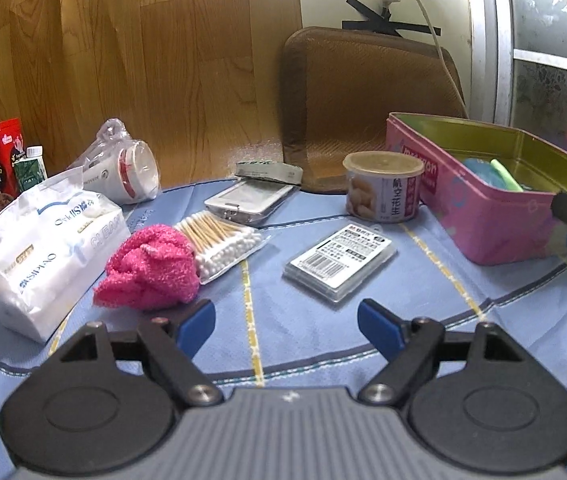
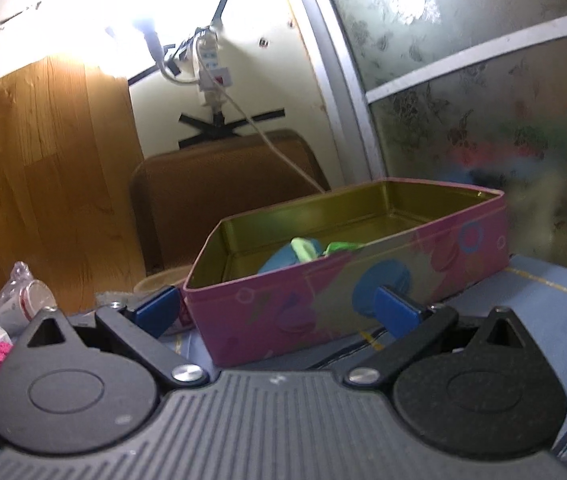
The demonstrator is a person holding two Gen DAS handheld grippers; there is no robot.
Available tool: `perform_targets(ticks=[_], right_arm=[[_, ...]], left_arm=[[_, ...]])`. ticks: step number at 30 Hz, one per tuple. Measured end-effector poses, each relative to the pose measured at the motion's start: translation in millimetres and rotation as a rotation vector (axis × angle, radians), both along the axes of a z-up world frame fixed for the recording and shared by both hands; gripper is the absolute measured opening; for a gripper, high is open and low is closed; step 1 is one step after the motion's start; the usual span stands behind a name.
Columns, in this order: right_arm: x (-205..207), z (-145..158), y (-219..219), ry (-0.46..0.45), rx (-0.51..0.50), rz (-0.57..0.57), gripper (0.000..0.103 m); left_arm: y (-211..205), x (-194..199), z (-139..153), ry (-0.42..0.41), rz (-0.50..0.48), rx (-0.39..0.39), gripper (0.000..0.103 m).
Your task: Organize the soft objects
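Meanwhile both tools, left tool (image 1: 286,322) and right tool (image 2: 279,308), gape empty; pink tin (image 2: 323,304) runs lengthwise rightward.

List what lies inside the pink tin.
Inside the pink tin lie a blue soft item and a green piece. The near wall hides their lower parts and the tin's floor beneath.

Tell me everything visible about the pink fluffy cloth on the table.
The pink fluffy cloth is a bright magenta, fuzzy, terry-like fabric, bunched into a loose crumpled mound on the blue tablecloth. It lies between the white tissue pack and the packet of cotton swabs, touching both. Neither gripper holds it; the open left gripper is just short of it.
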State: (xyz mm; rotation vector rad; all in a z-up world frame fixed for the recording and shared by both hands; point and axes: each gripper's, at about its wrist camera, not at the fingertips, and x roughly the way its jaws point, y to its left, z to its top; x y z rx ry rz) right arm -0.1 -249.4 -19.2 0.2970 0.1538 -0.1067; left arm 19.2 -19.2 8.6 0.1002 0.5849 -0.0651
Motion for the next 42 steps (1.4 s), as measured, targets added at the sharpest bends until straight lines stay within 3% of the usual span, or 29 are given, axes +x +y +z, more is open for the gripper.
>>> perform_targets(ticks=[7, 14, 32, 42], right_arm=[[6, 0, 2, 0.000, -0.003, 0.005, 0.103], [17, -6, -13, 0.071, 0.108, 0.004, 0.103], [19, -8, -9, 0.085, 0.114, 0.034, 0.103], [21, -8, -4, 0.101, 0.103, 0.079, 0.101]], left_arm=[[1, 7, -13, 0.019, 0.011, 0.014, 0.081], [3, 10, -18, 0.036, 0.003, 0.000, 0.081], [4, 5, -17, -0.003, 0.001, -0.007, 0.081], [23, -9, -8, -0.091, -0.029, -0.126, 0.084]])
